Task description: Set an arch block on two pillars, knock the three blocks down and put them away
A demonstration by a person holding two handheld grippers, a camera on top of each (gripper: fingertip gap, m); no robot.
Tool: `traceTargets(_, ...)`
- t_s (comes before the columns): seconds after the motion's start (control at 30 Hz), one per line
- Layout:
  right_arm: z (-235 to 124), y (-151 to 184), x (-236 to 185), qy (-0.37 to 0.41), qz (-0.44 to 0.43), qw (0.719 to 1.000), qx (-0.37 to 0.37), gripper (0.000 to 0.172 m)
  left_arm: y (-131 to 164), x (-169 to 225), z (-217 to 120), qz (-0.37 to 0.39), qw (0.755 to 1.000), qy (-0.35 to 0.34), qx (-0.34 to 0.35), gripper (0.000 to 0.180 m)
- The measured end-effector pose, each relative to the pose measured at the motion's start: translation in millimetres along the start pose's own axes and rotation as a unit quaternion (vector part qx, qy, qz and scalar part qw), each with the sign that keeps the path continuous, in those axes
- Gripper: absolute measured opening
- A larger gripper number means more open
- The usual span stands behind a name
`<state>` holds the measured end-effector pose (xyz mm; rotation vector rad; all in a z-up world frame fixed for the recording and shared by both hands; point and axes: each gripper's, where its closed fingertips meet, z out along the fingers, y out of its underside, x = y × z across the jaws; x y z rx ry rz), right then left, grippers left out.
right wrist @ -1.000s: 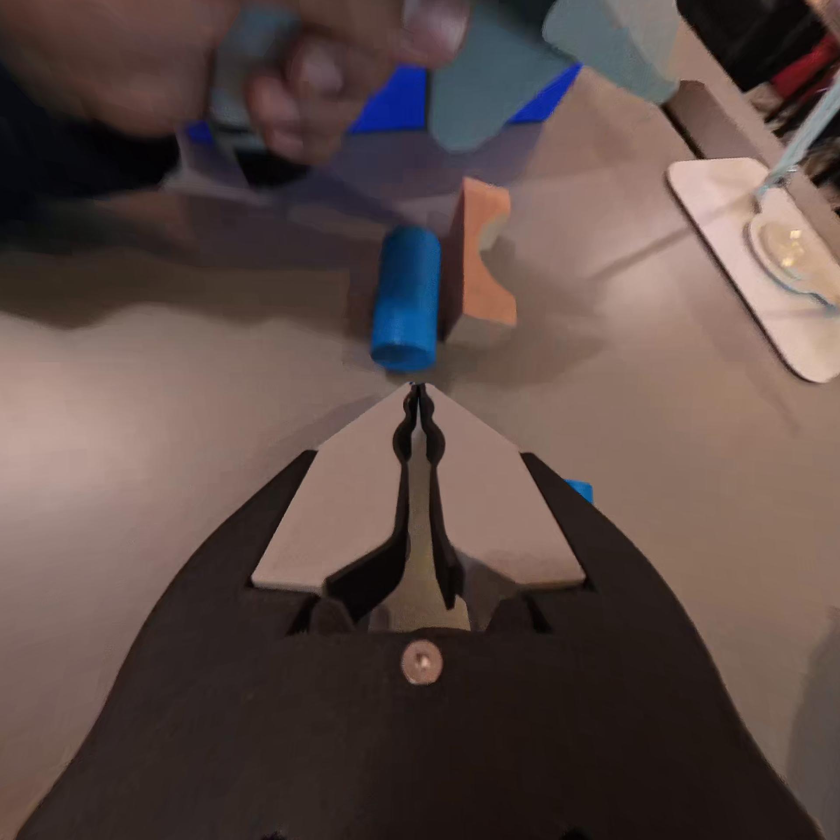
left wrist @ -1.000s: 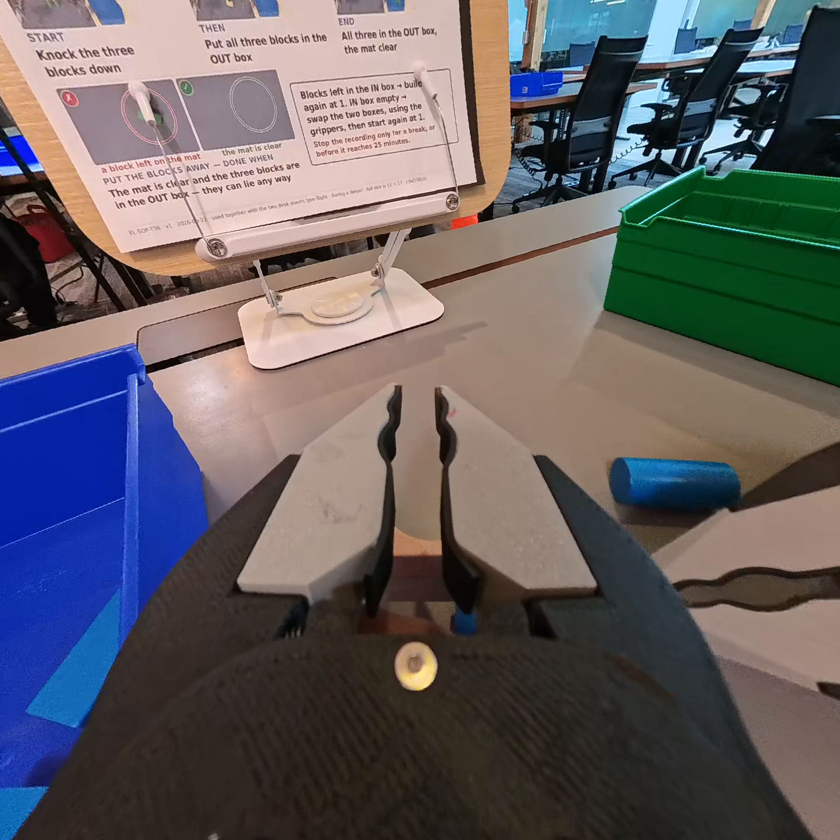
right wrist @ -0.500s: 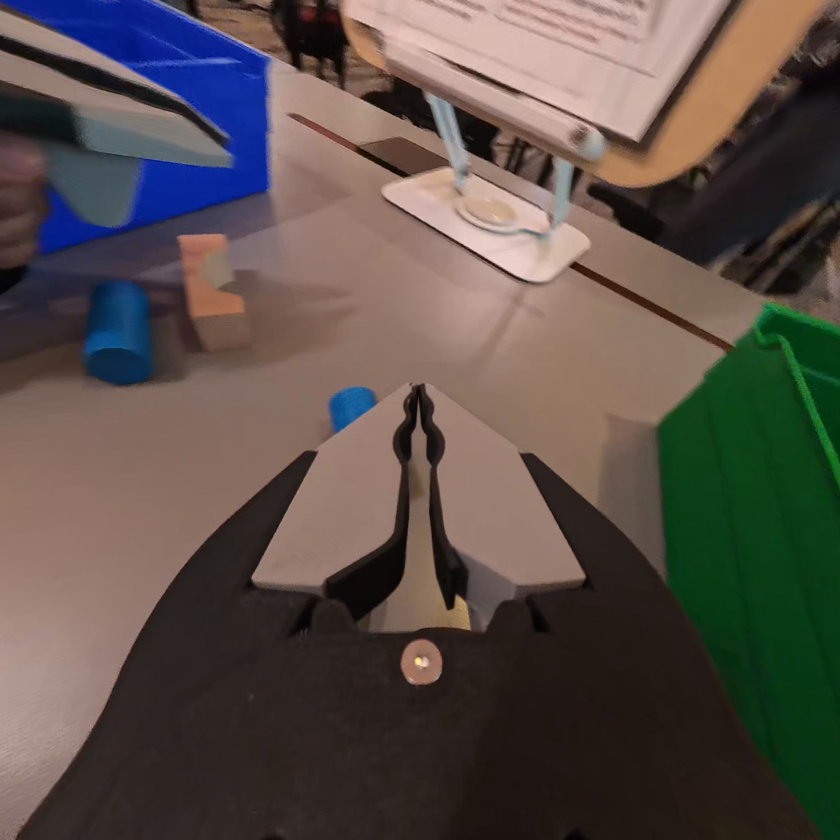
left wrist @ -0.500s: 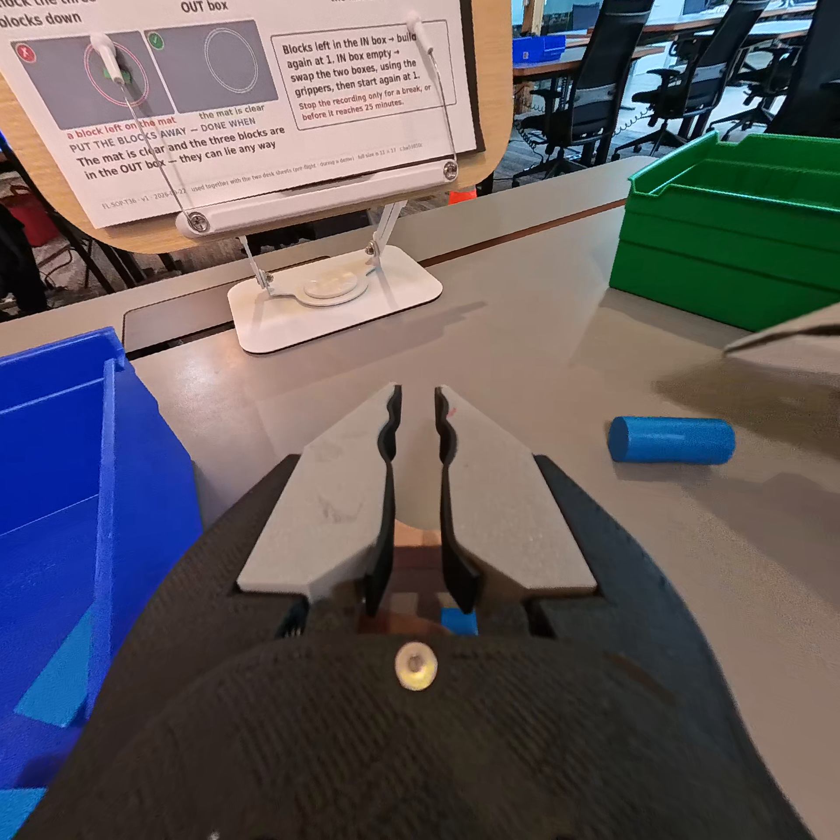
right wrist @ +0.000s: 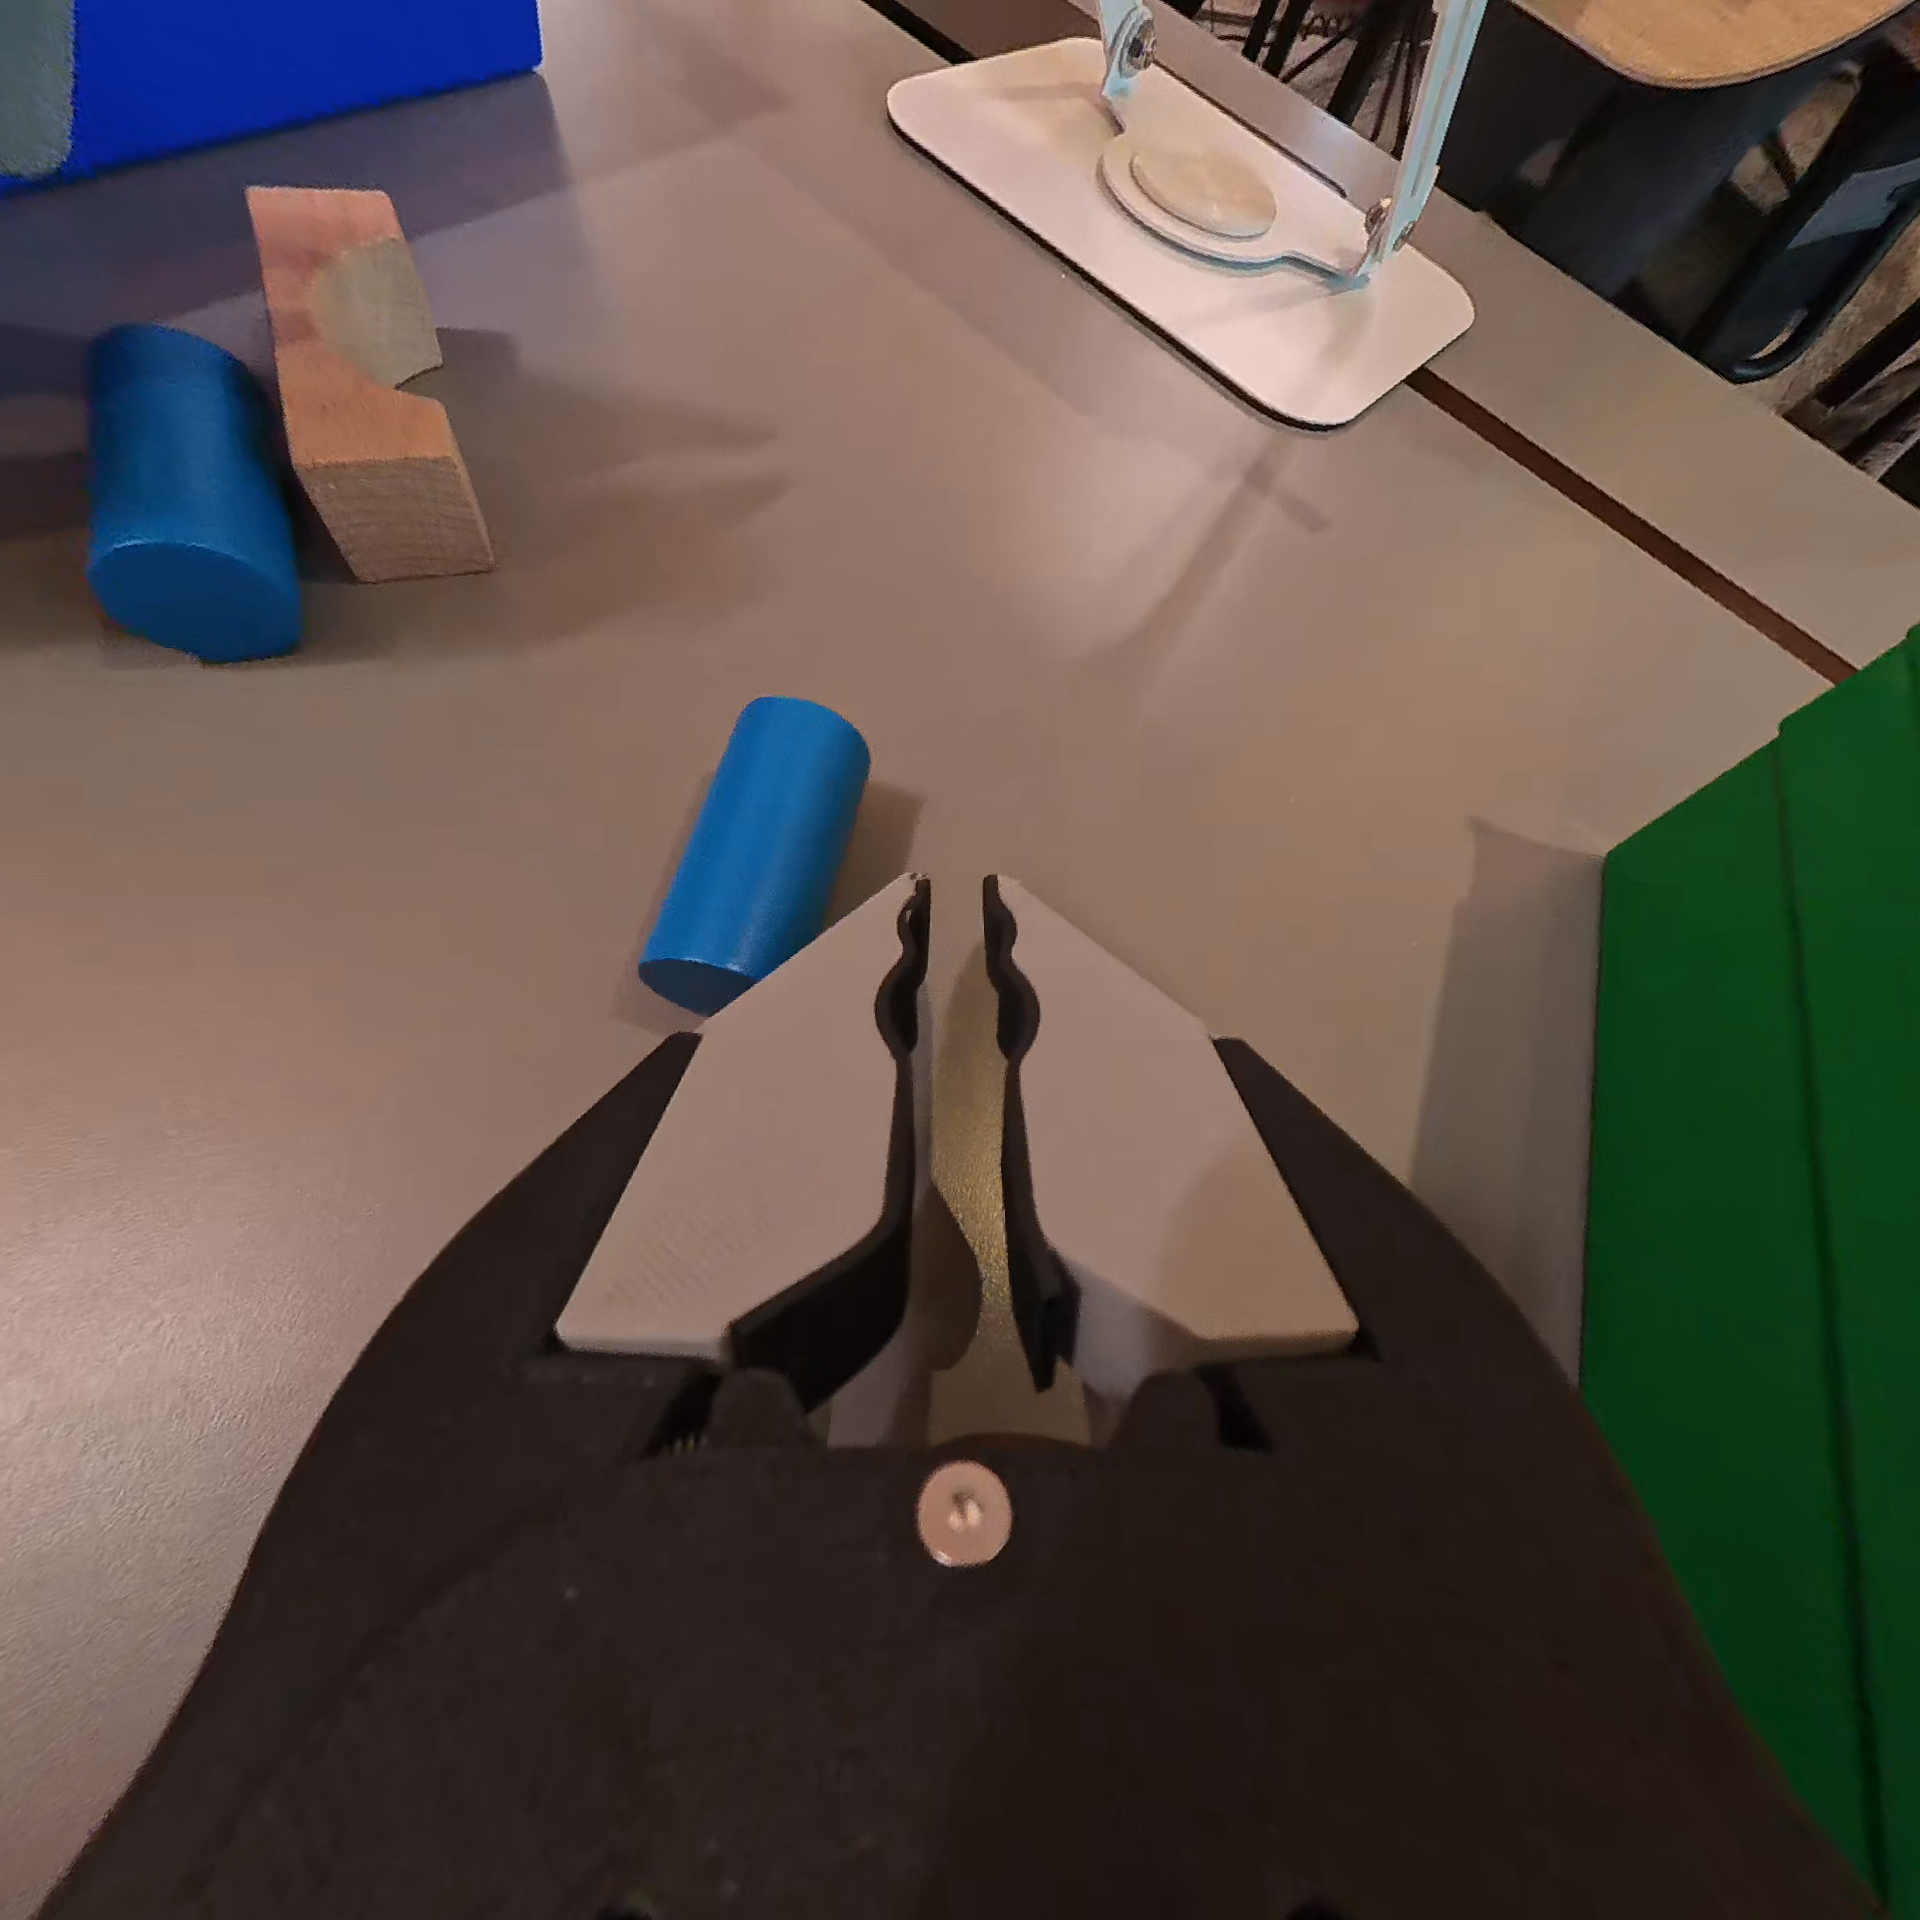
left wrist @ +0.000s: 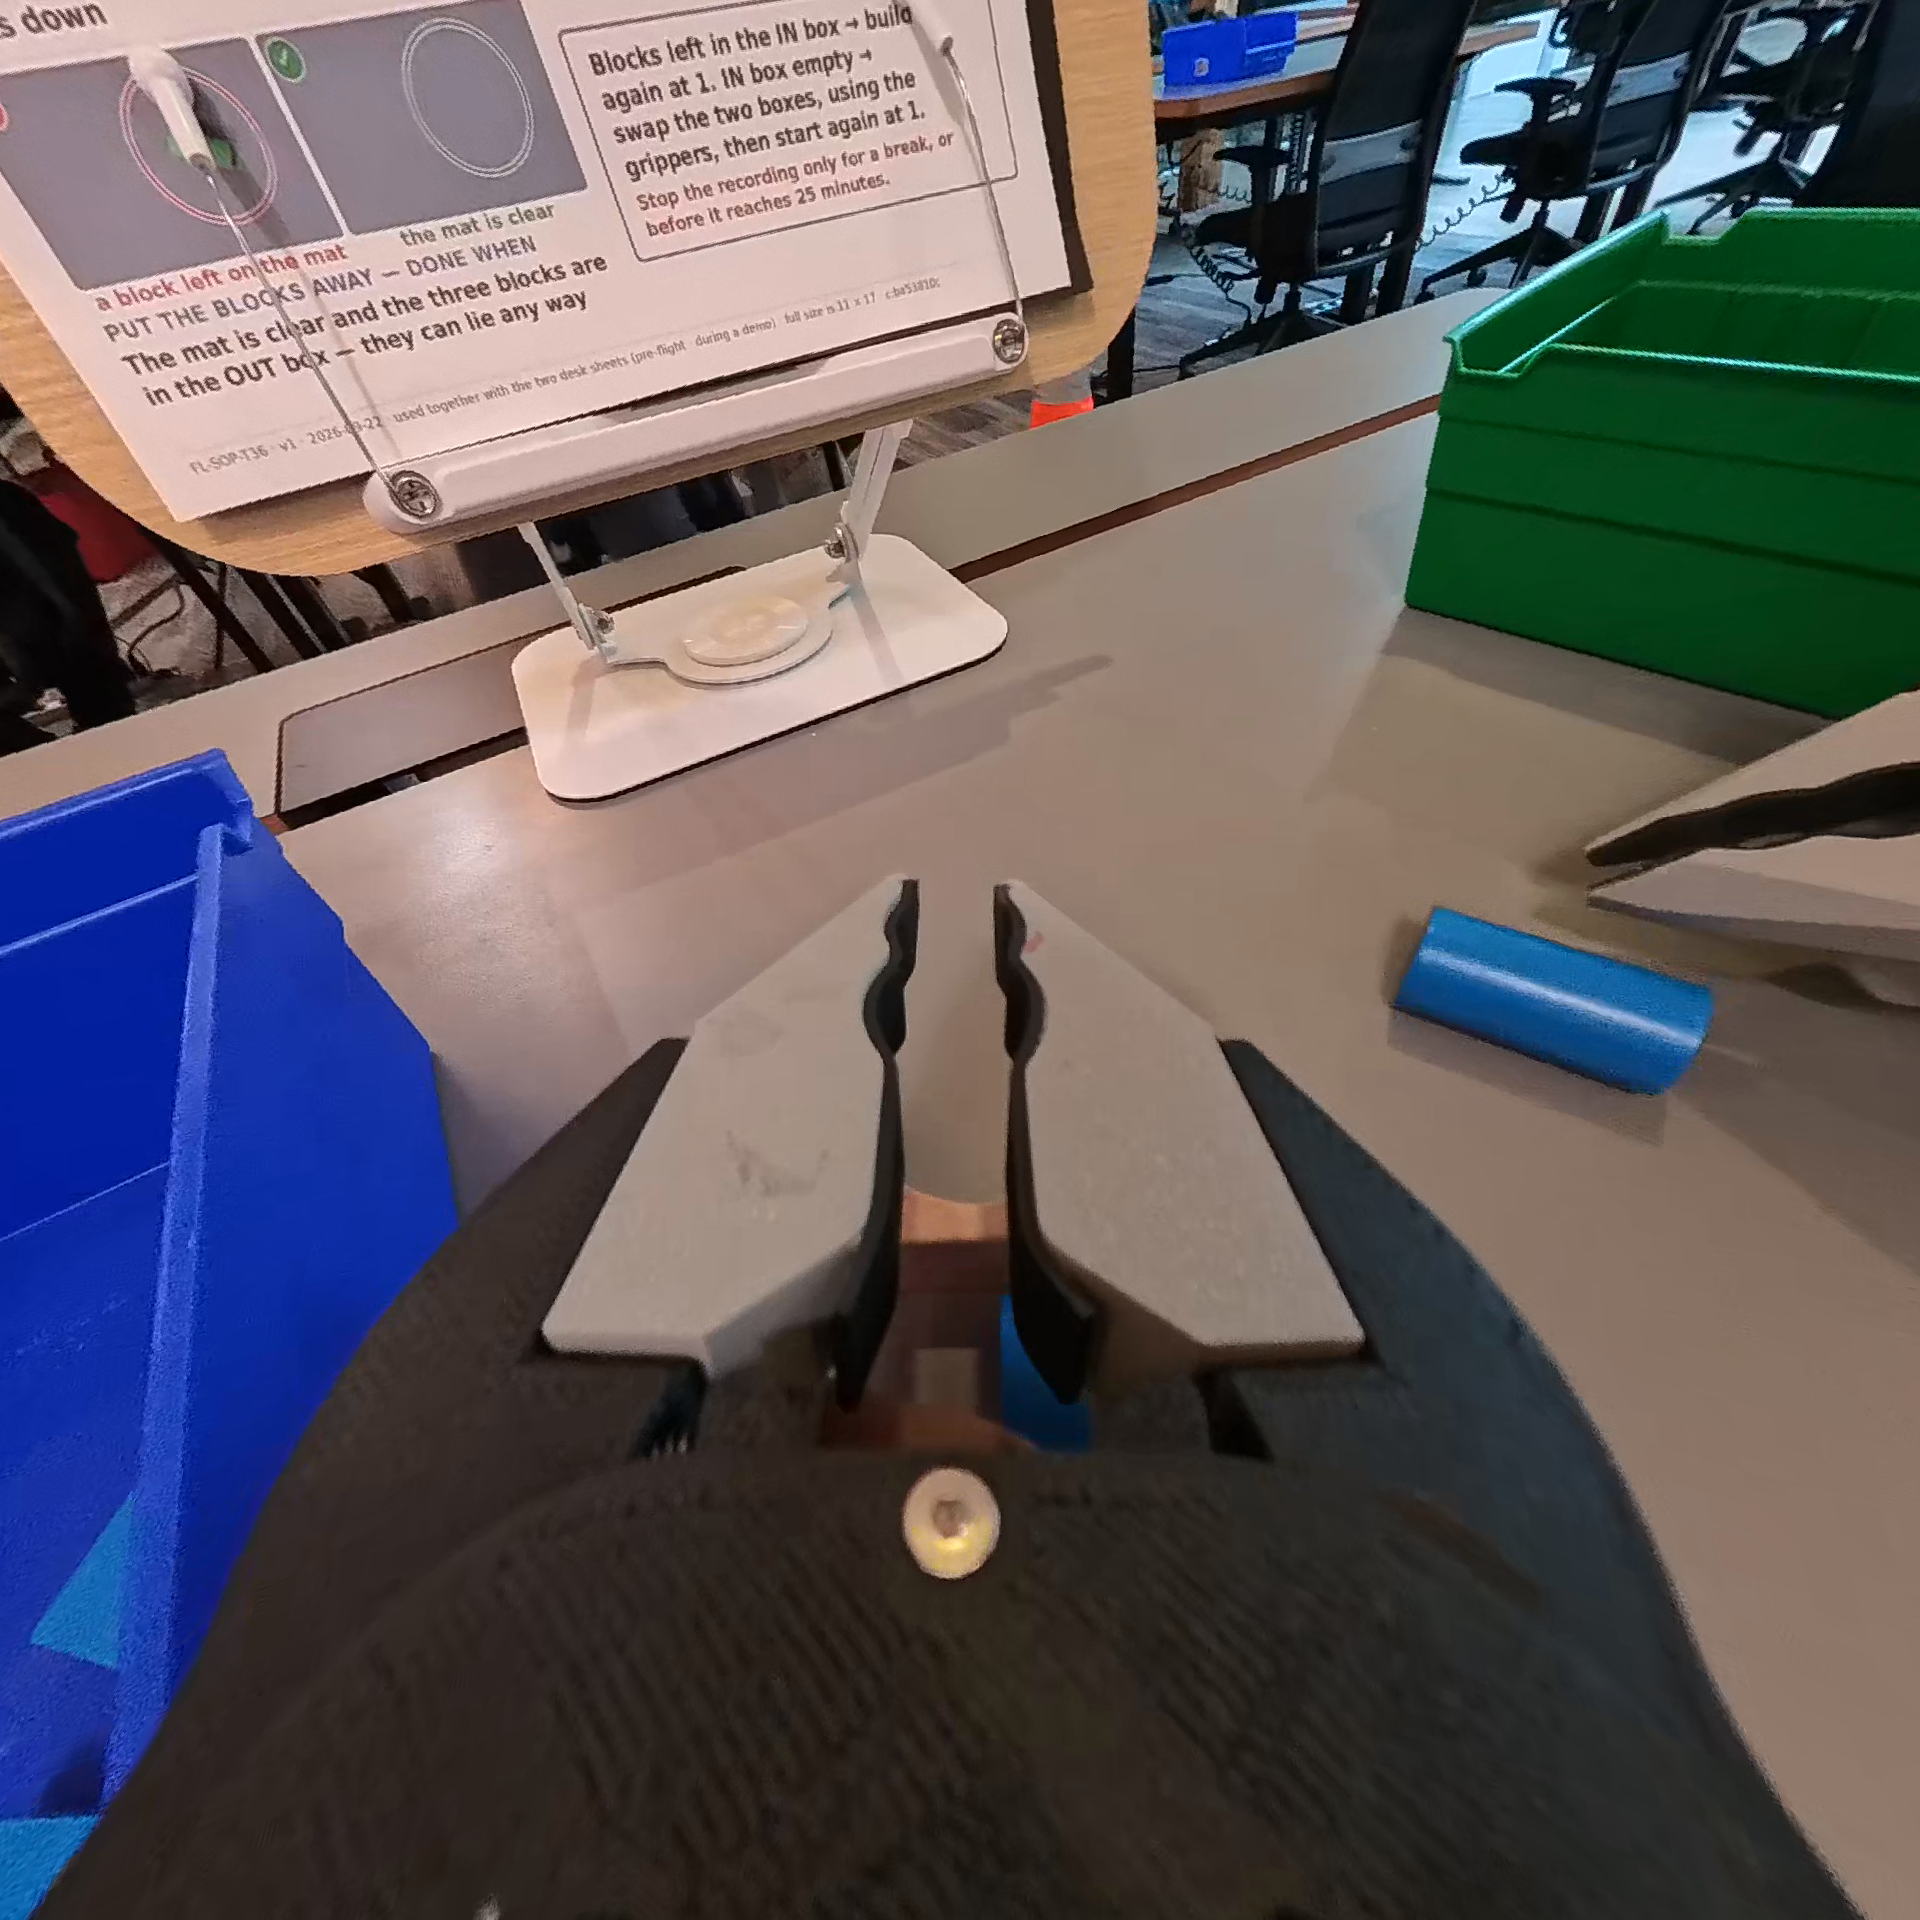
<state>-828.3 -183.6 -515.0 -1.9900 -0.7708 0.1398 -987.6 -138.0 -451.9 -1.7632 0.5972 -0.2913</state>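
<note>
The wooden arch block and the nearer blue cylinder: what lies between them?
Only bare grey table separates the arch block from that cylinder, in the right wrist view.

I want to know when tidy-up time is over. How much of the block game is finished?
The knocking down looks done: both blue cylinder pillars and the plain wooden arch block lie on the grey table. Nothing is held; the right tool, slightly open, sits beside the nearer pillar. Left: all three must go into a box.
</note>
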Motion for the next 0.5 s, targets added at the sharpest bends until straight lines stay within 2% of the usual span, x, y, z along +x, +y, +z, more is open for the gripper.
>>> traceTargets(0.37, -4, -11, -4, -0.011, 0.01, 0.999, 0.036, 0.018, 2, 4, 2, 0.007, 1.0, 0.002, 0.001, 0.013)
traceTargets(0.5, -7, -14, -2, -0.005, 0.014, 0.999, 0.049, 0.028, 2, 9, 3, 0.013, 1.0, 0.006, -0.001, 0.016)
